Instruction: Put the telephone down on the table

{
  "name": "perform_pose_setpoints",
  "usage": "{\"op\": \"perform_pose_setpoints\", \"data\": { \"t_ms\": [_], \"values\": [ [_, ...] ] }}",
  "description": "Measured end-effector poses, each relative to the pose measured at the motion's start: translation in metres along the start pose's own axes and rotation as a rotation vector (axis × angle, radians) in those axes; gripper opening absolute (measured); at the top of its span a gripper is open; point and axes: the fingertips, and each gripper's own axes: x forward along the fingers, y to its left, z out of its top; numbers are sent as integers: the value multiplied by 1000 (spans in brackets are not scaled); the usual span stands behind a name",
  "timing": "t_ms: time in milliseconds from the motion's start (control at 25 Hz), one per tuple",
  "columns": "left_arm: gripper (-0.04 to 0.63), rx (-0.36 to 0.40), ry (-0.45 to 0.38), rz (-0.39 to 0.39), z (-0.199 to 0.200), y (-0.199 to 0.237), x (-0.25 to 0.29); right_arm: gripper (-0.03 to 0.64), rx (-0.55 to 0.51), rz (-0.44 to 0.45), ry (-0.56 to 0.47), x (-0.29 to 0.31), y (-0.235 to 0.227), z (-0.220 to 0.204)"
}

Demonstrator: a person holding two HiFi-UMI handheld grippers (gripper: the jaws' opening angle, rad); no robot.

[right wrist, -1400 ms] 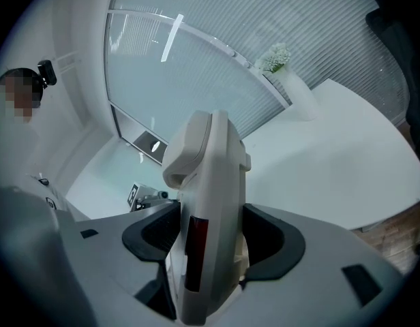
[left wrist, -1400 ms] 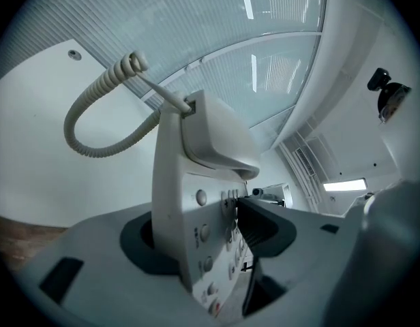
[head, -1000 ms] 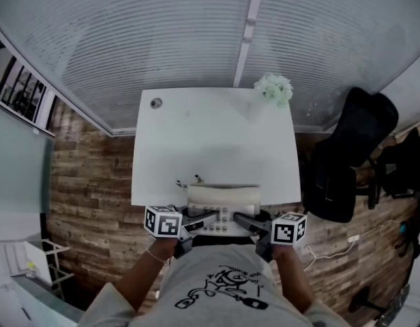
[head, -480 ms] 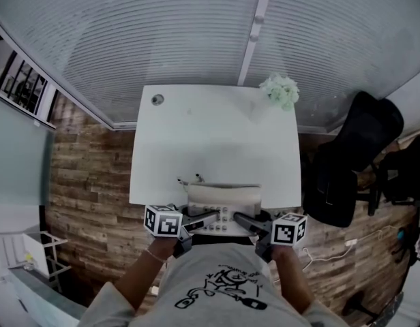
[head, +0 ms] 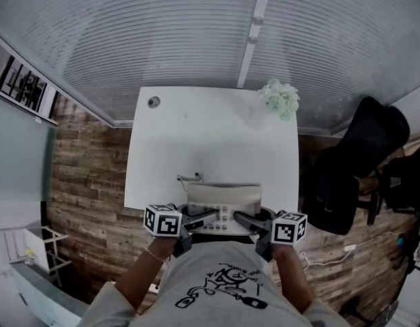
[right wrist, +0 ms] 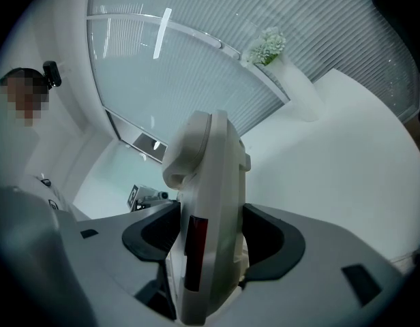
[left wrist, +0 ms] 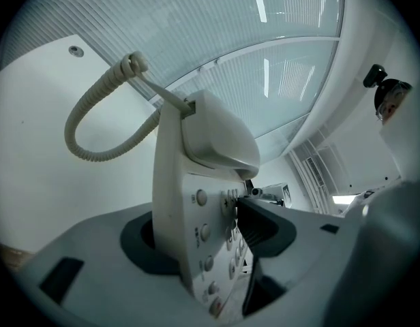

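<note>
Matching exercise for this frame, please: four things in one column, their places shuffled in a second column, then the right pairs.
1. telephone
2. white flowers
3. black office chair
4. round cable hole

A. far left corner of the table
B. on the floor, right of the table
C. gripped by left gripper and right gripper at the table's near edge
D. far right corner of the table

Pairs: 1-C, 2-D, 3-B, 4-A.

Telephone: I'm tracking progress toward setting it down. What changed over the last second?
The table has drawn slightly nearer in the head view, so the telephone is edging forward over its near edge. Unchanged: the left gripper and right gripper still clamp its two sides.
</note>
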Motion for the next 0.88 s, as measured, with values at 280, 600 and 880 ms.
{"op": "perform_pose_setpoints", "data": {
  "t_ms": [280,600,880],
  "values": [
    [255,-2,-10,12,22,0,29,295,4,14,9,-9,-19,29],
    [255,-15,-20,20,38,-2,59,296,4,20,22,-24,-43,52],
    [255,-19,-25,32,46,-8,77,295,12,29,27,-36,-50,66]
  ]
}}
